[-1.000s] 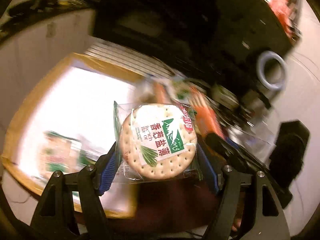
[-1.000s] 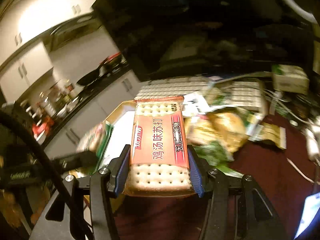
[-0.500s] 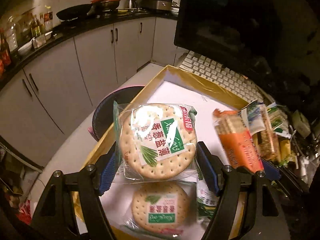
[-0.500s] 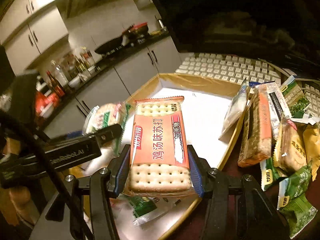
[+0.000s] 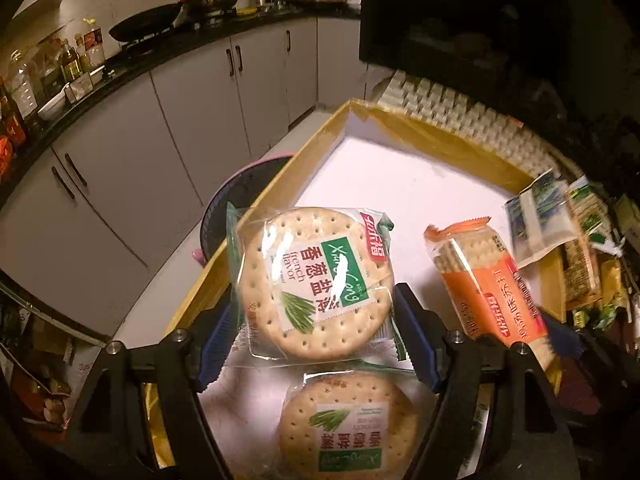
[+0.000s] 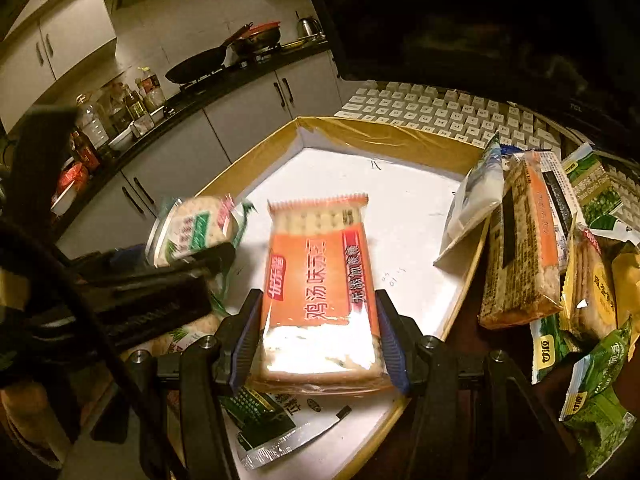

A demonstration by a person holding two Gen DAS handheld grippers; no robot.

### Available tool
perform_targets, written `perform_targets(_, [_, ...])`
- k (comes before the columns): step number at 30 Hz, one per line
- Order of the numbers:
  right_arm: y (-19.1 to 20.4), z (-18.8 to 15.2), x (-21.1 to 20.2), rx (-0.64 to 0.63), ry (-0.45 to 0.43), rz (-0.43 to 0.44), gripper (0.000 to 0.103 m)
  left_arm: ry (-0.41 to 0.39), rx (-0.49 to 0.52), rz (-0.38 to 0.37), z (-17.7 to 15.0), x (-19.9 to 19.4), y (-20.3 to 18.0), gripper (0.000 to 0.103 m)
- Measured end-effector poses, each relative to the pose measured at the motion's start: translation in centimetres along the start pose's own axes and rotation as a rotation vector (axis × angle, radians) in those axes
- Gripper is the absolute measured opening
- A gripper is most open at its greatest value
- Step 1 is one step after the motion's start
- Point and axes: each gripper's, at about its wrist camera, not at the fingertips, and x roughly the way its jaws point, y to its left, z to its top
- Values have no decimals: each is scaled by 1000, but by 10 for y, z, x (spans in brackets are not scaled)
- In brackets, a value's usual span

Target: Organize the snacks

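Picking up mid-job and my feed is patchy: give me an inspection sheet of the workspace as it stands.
Surface: white-floored tray with gold rim, on a dark tabletop.
Job's things: round cracker pack in left gripper; orange cracker pack in right gripper; second round pack and a small sachet lying in the tray.
Clutter: loose snack pile beside the tray; keyboard.
Grippers: left clamped; right jaws opening, pack between them.
Cables: nothing seen.
Surroundings: kitchen cabinets, frying pan.

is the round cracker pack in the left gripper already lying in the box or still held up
Still held. The round cracker pack sits between the left gripper's pads above the box, over another round pack lying inside.
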Motion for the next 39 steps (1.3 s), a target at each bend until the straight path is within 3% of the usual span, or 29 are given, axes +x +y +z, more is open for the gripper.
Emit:
perform_targets(3, [-1, 0, -1, 3, -4, 13, 56, 43, -6, -39, 2, 6, 3, 77])
perform_targets(6, [-9, 0, -7, 43, -23, 62, 64, 37, -37, -85, 2, 4, 8, 82])
perform_targets(10, [-10, -5, -32, 28, -103, 30, 78, -4, -78, -154, -4, -12, 12, 88])
perform_targets(14, [-18, -19, -62, 27, -171, 20, 80, -74, -68, -169, -13, -34, 7, 89])
perform_targets(16, [-25, -30, -77, 47, -194, 27, 83, -103, -66, -213, -18, -46, 2, 89])
perform_targets(23, [-54, -54, -110, 27, -266, 71, 84, -139, 20, -315, -35, -77, -37, 90])
perform_targets(30, [-89, -66, -134, 114, -295, -16, 84, -82, 154, -423, -47, -89, -82, 91])
perform_targets(34, [-114, -75, -142, 205, -280, -62, 84, -27, 206, -457, -54, -90, -103, 91])
perform_targets(39, [-143, -87, -149, 338, -265, -65, 79, -44, 221, -433, -62, -94, -108, 91])
